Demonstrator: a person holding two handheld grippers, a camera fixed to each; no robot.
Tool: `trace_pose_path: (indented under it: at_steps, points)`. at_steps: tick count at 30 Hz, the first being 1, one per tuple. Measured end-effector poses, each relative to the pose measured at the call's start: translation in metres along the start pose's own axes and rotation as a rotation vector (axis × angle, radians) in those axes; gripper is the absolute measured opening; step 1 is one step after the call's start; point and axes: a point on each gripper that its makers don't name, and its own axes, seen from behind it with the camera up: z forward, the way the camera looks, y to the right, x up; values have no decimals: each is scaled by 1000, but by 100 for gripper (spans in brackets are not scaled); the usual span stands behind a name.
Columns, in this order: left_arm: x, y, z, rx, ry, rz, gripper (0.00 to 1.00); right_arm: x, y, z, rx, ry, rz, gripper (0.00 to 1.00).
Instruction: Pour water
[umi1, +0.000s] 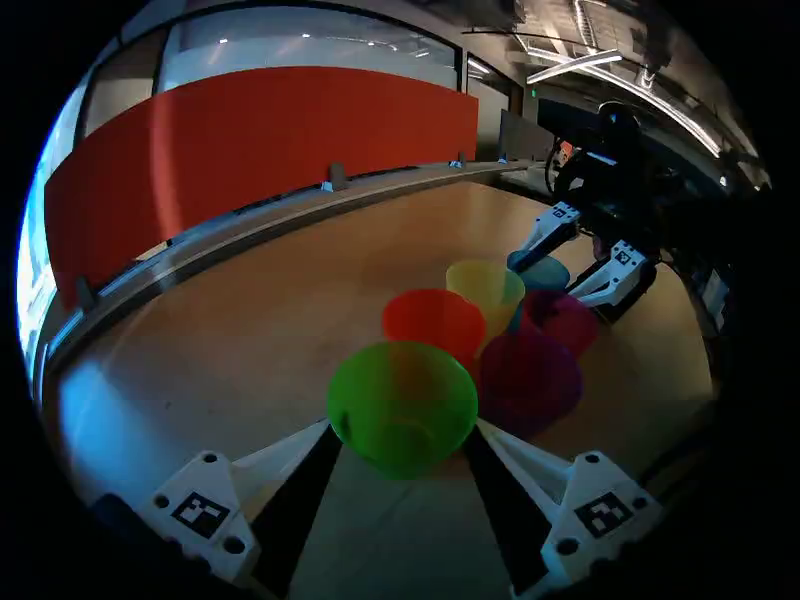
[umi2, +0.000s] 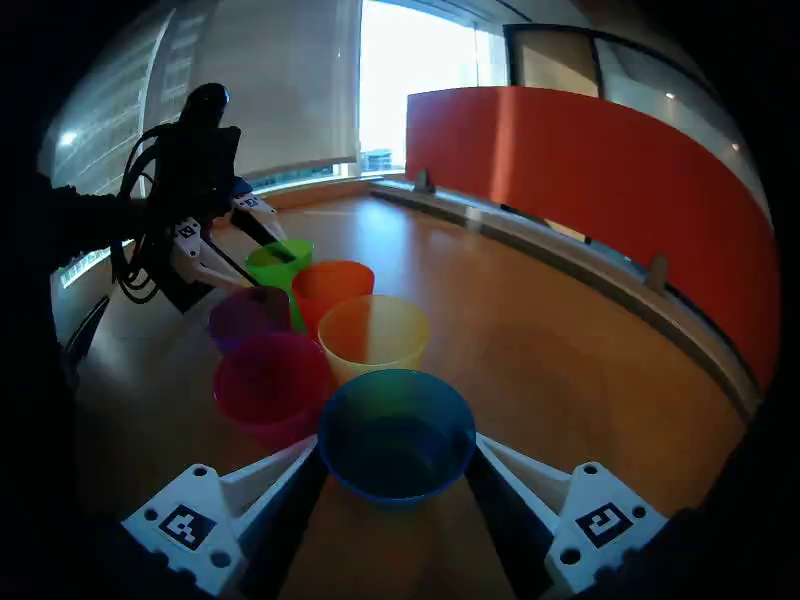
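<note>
- Green cup (umi1: 403, 405) sits right between the jaws of the left gripper (umi1: 404, 432). The two fingers lie against its wall at 3 and 9 o'clock, so I judge it is pinched.
- Blue cup (umi2: 395, 425) sits the same way in the right gripper (umi2: 397, 448), with the jaws pressing on its two sides. Something dark lies inside, perhaps water, but I cannot tell for sure.
- Both cups are at opposite ends of a tight cluster on the wooden bench (umi1: 250, 330). In the left gripper view the blue one is far off at 1 o'clock, beyond the red cup (umi1: 433, 318), the yellow cup (umi1: 485, 285) and the purple cup (umi1: 530, 378).
- The step in hand, as I judge it, is to take one gripped cup up for pouring. Which cup gives and which receives I cannot tell.
- To do it well, lift straight up before any tilt, because the neighbours stand just beside it.
- Keep the grip firm but gentle, since thin plastic may bend. Bring the lip over the receiving cup and tilt slowly.
</note>
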Motion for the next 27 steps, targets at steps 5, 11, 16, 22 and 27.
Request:
trace_pose_path:
  at_steps: [5,11,16,22,27]
  points:
    - [1,2,-3,8,5,9,83,2,0,-4,-5,4,-4,89]
    - [6,4,-9,12,16,11,83,14,1,-12,-19,24,-7,89]
    - [15,6,-16,19,33,13,83,27,2,-22,-33,44,-12,89]
    - [25,9,-27,33,51,24,83,41,1,-36,-49,65,-19,89]
    - [36,14,-38,41,67,28,83,51,-2,-48,-55,80,-20,89]
